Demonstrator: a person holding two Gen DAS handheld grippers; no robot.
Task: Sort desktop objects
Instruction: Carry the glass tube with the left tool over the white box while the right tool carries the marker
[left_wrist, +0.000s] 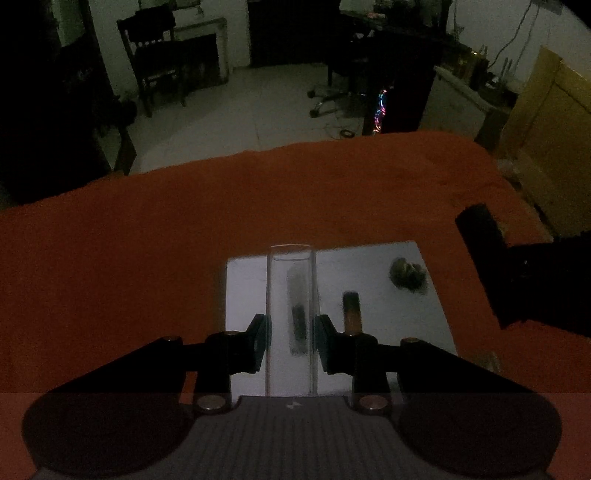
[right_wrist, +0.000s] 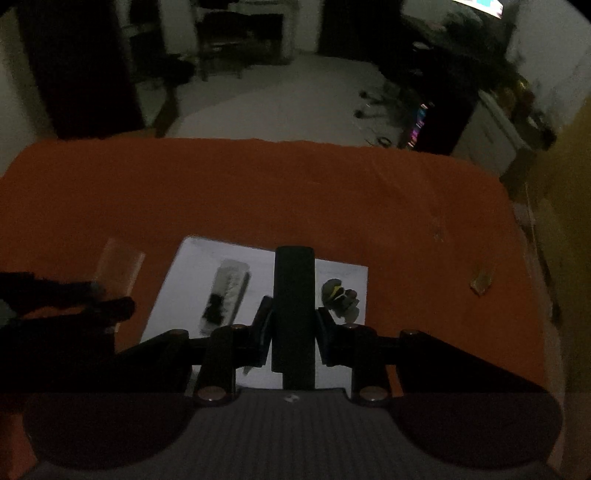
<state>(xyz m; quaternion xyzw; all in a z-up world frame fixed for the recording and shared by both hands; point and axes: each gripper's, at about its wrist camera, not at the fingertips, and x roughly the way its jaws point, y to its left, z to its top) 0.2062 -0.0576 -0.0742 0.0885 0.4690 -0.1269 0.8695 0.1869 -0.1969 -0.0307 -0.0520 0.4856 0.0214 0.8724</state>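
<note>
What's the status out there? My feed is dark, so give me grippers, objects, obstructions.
Left gripper shut on clear box. Right gripper shut on black box. Both above white sheet; dark clump lies there. Nothing blocking.

You're shooting in v. dim light; fisheye's bending the edges w/ dark corners; right wrist view's smearing, esp. the background.

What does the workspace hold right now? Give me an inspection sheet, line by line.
Surface: orange cloth with a white sheet on it.
Job's things: clear box in the left gripper; black box in the right gripper.
Clutter: dark clump, small brown stick, dark smear on the sheet.
Grippers: both shut on their boxes.
Cables: some on the floor.
Surroundings: dim room, chair.
</note>
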